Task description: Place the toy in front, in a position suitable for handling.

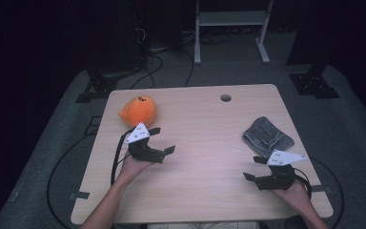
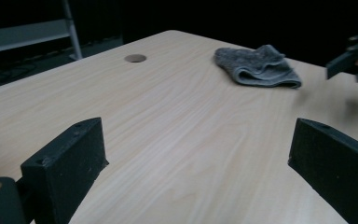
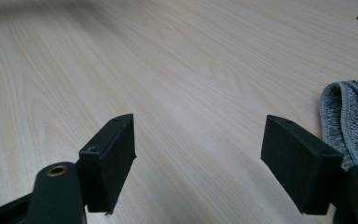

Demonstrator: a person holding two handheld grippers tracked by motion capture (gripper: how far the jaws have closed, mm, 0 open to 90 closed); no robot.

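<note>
Counter [image 1: 200,143]: one pale wood top with one round hole [image 1: 226,98] near its far edge; it bears two loose things and both grippers.
Containers: the orange pouch [image 1: 138,110] is the only bag-like thing; what it holds cannot be told.
Pouch: one, orange, soft and rounded, with a small dark mark on top; it lies on the counter's far left part, just beyond the left gripper.
Cloth [image 1: 268,137]: one, grey terry, folded; it lies on the counter's right part, just beyond the right gripper. In the right gripper view its hemmed edge [image 3: 349,121] sits beside the right-hand jaw, outside the gap.
Left gripper [image 1: 164,140]: one, held in the left hand [image 1: 134,167] low over the counter, pointing toward the right; jaws spread wide, nothing between them but bare wood. It is near the pouch; touching or apart cannot be told.
Right gripper [image 1: 253,168]: one, held in the right hand [image 1: 295,190] near the counter's near right corner, pointing left; jaws spread wide, holding nothing.
Count: two grippers, two hands, one pouch, one cloth, one hole.
</note>
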